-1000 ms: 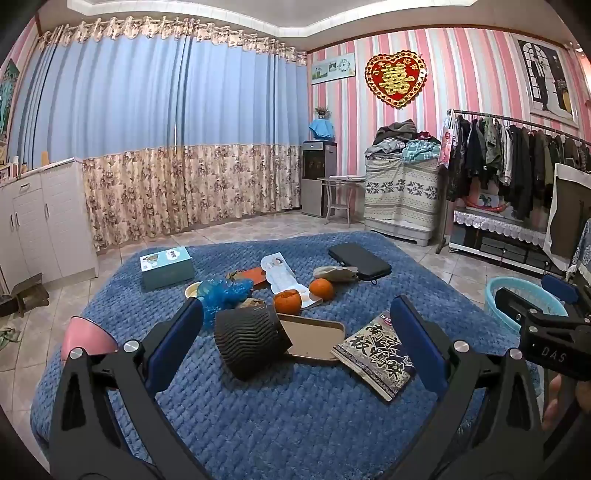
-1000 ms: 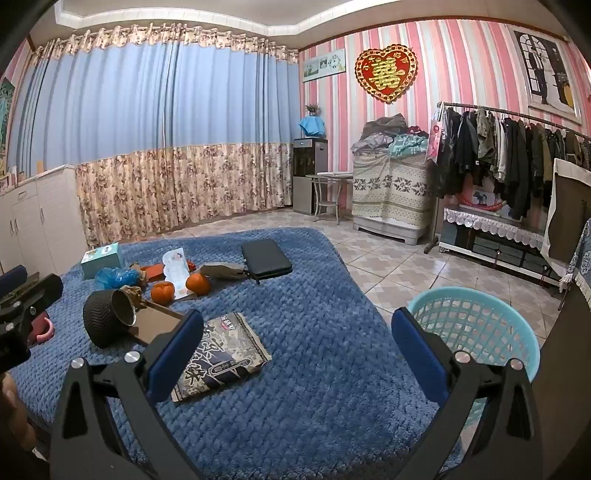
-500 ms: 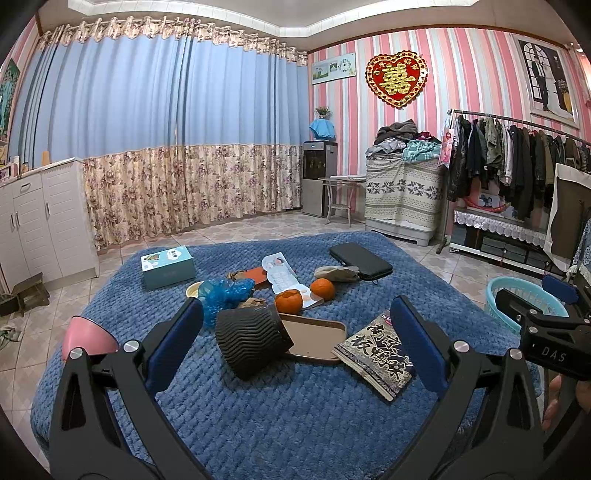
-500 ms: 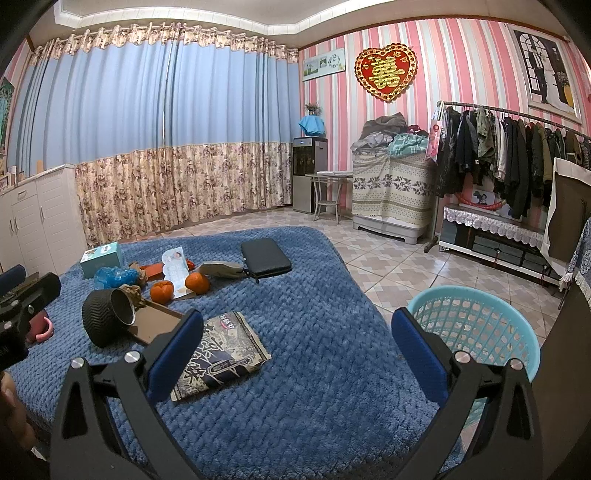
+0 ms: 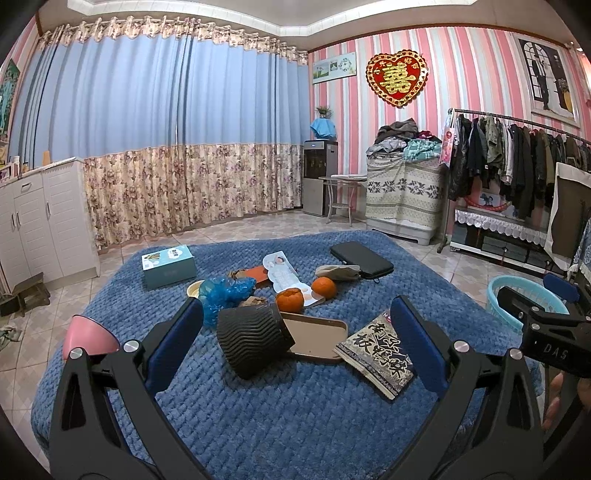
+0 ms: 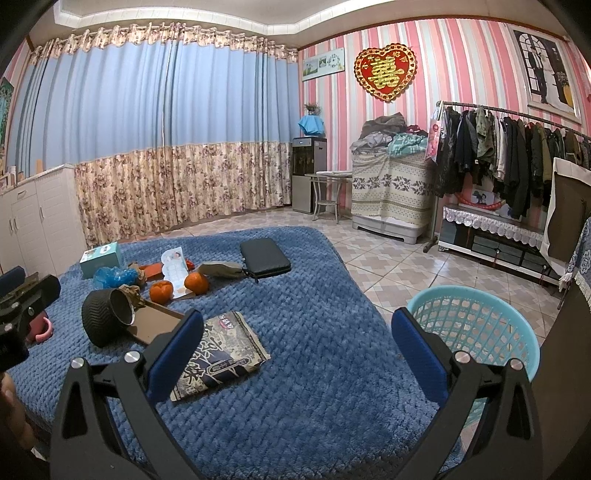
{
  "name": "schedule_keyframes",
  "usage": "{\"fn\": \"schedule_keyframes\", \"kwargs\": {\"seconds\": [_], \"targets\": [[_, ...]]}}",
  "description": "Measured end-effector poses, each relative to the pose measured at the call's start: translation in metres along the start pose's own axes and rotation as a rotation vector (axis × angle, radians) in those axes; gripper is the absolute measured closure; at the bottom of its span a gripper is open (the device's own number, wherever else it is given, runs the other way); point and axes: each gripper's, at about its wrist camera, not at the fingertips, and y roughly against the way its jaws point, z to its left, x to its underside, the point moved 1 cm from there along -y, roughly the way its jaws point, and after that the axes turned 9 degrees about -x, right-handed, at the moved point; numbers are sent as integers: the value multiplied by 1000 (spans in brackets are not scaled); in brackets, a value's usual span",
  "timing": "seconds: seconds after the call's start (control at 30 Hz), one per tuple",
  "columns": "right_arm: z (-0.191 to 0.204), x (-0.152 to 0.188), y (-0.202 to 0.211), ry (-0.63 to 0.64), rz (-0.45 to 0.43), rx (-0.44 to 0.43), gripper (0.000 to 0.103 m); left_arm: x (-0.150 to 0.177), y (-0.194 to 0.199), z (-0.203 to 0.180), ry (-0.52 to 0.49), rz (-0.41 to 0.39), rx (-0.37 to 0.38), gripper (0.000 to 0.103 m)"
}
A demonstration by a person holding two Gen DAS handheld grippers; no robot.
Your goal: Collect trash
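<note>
Nothing has moved since earlier, left gripper [image 5: 295, 347] gaping wide over the black ribbed cup [image 5: 253, 338], right gripper [image 6: 297, 350] likewise spread and empty, teal basket [image 6: 476, 328] right of the cup.

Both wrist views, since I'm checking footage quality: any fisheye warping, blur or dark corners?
Left wrist view: strong barrel bend in the curtain top, black corner vignette, items on the blue blanket sharp. Right wrist view: same bending and dark corners, laundry basket crisp; no motion blur in either.

Blue blanket-covered bed [image 5: 295, 424] carries oranges [image 5: 290, 300], cup [image 5: 251, 336], tray [image 5: 317, 338], magazine [image 5: 380, 356].
</note>
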Motion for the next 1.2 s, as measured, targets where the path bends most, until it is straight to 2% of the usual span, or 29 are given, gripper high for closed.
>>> {"fn": "schedule_keyframes", "kwargs": {"seconds": [1.2], "targets": [[-5, 3, -4, -2, 6, 1, 4, 0, 0, 0, 0, 4, 0, 5]]}}
